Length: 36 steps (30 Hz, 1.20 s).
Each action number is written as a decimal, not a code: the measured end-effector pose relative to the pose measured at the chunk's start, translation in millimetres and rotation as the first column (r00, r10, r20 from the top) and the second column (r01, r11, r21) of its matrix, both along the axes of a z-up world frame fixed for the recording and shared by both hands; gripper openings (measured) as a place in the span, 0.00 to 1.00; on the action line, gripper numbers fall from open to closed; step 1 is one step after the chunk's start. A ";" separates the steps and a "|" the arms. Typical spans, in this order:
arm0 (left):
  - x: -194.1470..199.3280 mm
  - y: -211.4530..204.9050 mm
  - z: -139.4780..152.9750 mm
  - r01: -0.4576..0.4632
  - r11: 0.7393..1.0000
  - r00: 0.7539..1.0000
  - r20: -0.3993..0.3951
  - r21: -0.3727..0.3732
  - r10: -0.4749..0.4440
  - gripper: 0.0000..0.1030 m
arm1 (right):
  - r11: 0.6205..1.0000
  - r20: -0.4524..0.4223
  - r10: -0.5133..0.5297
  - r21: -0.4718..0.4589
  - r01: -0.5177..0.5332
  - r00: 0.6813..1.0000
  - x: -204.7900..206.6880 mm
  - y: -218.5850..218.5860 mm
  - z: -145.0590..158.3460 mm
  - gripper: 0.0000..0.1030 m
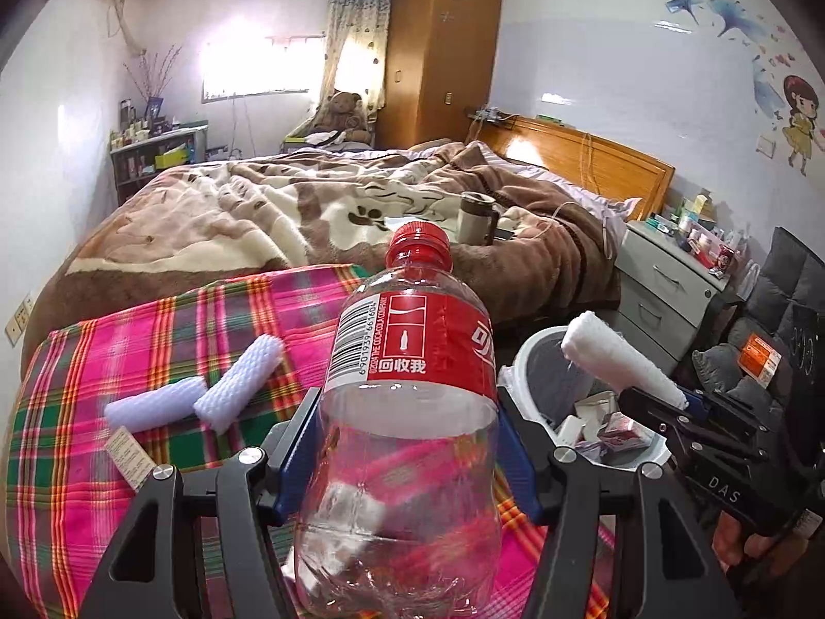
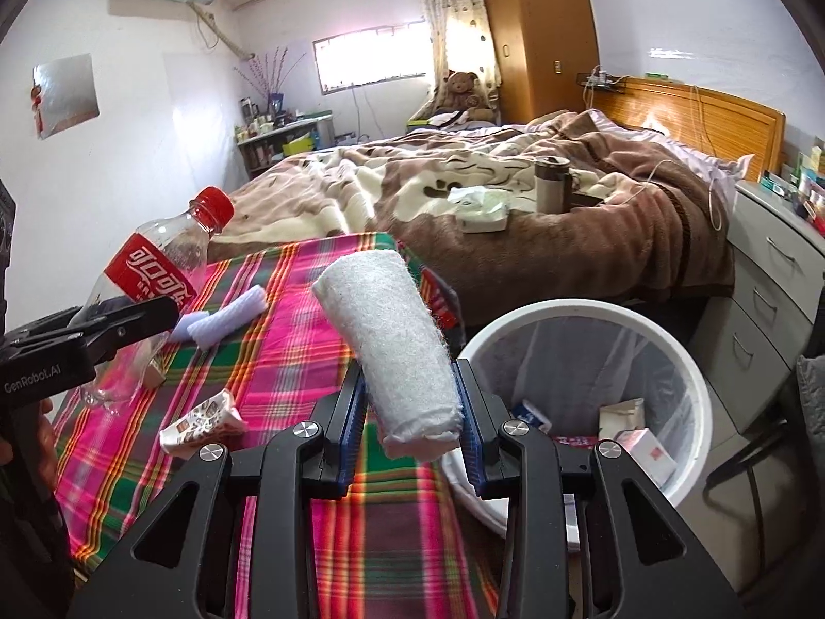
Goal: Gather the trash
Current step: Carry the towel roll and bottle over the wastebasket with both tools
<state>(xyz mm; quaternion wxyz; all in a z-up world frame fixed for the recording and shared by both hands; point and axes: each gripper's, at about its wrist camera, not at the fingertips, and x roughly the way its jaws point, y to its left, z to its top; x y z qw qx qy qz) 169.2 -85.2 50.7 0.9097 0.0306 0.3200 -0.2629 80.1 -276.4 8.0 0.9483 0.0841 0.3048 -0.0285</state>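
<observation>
My left gripper (image 1: 407, 443) is shut on an empty clear cola bottle (image 1: 407, 361) with a red label and cap, held above the plaid cloth. The same bottle (image 2: 154, 268) shows at the left of the right wrist view. A white foam roll (image 2: 397, 340) sticks up and away from my right gripper (image 2: 412, 412), which is shut on it. That roll (image 1: 619, 356) hangs over the white trash bin (image 1: 526, 356) in the left wrist view. Two pale foam net sleeves (image 1: 206, 392) lie on the cloth, and a crumpled wrapper (image 2: 198, 425) lies nearer.
The white bin (image 2: 691, 392), lined with a bag and holding several cartons, stands right of the plaid-covered surface (image 2: 309, 351). Behind are a bed with a brown blanket (image 2: 515, 196), a mug (image 2: 551, 183) on it, a grey drawer unit (image 2: 773, 299) and a dark chair (image 1: 789, 309).
</observation>
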 end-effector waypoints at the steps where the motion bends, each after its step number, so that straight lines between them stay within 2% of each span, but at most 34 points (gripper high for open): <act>1: -1.4 -4.4 0.5 0.003 1.000 1.000 0.001 -0.001 -0.003 0.61 | 1.000 0.002 -0.006 -0.003 0.006 1.000 -0.7 -2.8 0.3 0.33; 11: -9.5 -61.5 -0.2 0.082 0.996 0.996 -0.016 -0.026 -0.083 0.61 | 0.996 0.011 -0.093 -0.002 0.093 0.996 -10.2 -45.4 1.6 0.33; 18: -15.2 -109.1 -8.8 0.154 0.988 0.987 -0.048 -0.021 -0.155 0.61 | 0.987 -0.035 -0.160 -0.004 0.160 0.987 -10.4 -76.5 -11.1 0.33; 36: -20.8 -185.6 -28.5 0.211 0.978 0.974 -0.086 0.000 -0.210 0.61 | 0.975 -0.095 -0.221 -0.011 0.221 0.971 -20.1 -123.3 -25.2 0.33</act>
